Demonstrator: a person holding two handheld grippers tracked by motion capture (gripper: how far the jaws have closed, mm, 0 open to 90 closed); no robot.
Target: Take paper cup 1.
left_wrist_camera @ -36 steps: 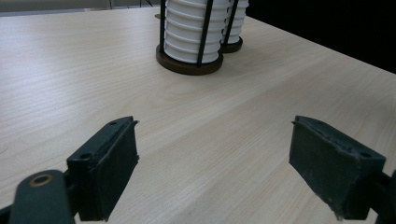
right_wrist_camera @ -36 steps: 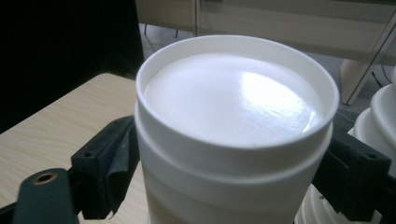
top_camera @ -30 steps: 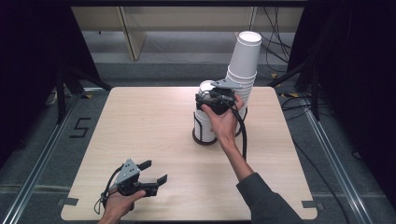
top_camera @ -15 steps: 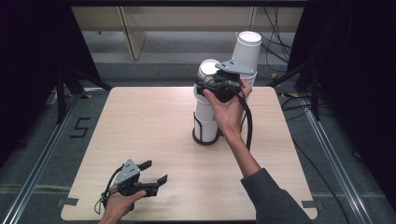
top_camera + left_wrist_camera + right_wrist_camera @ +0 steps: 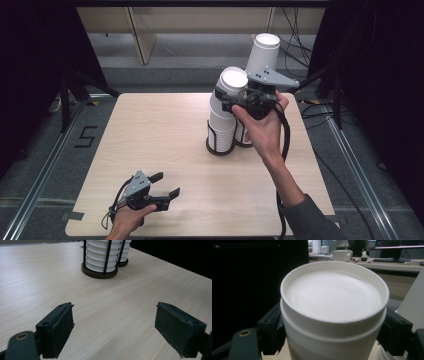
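Two stacks of upturned white paper cups stand in black wire holders at the table's far right. My right gripper is shut on the upper cups of the nearer stack, raised above the holder. In the right gripper view the white cup sits between the pads, which press on both its sides. At the front left my left gripper rests low over the wood, open with nothing between its jaws. It looks toward the holder of cups.
The taller second stack leans just behind my right hand; its base touches the nearer holder. The wooden table has bare wood across its left and middle. Metal rails and cables run along the floor on both sides.
My right gripper has risen with the upper cups in its grip, so the nearer stack now reaches higher. The left gripper has stayed where it was.
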